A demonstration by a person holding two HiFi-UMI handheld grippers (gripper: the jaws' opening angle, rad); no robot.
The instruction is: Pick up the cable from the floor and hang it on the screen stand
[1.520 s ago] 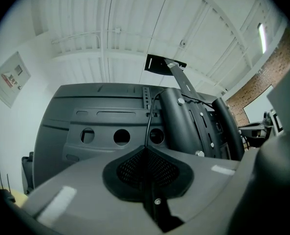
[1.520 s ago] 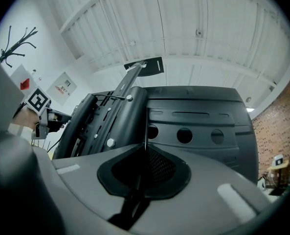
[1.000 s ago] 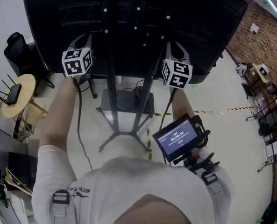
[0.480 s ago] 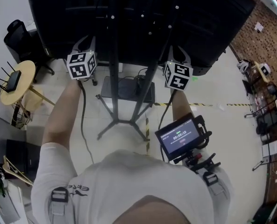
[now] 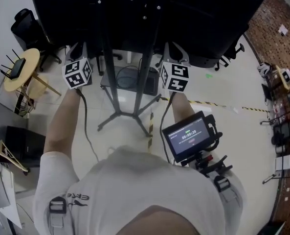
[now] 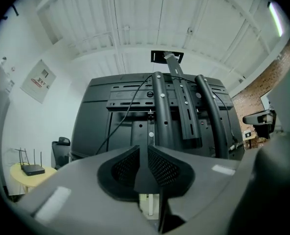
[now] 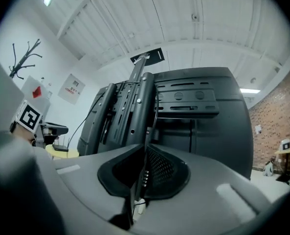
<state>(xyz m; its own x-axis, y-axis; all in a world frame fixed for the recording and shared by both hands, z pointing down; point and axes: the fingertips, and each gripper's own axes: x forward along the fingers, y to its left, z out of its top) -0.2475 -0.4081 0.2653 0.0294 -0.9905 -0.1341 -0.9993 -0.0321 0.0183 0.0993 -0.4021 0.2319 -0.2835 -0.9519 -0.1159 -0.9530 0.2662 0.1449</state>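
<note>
Cable (image 7: 145, 176) off the floor (image 5: 242, 131), pinched tight in right gripper (image 7: 145, 151), up at 12 o'clock by the screen stand (image 5: 107, 77). Left gripper (image 6: 144, 153) opening, nothing seen between. Left to do: hook on, let go.

Looking up along the left tongs (image 6: 144, 168), near: jaws a narrow slit apart and opening, nothing between the mesh pads (image 6: 122, 166). Beyond, the dark back of the screen (image 6: 105, 126), with two curved stand posts (image 6: 159, 111) and a slotted bracket (image 6: 186, 114) in front. Down that back, slanting left, a thin cable (image 6: 122, 116). Far left, a round worktop (image 6: 17, 176) carrying a router (image 6: 32, 169), beside a black chair (image 6: 61, 148). Poster (image 6: 38, 81) on the white wall; brick wall (image 6: 250, 99) far right.
</note>
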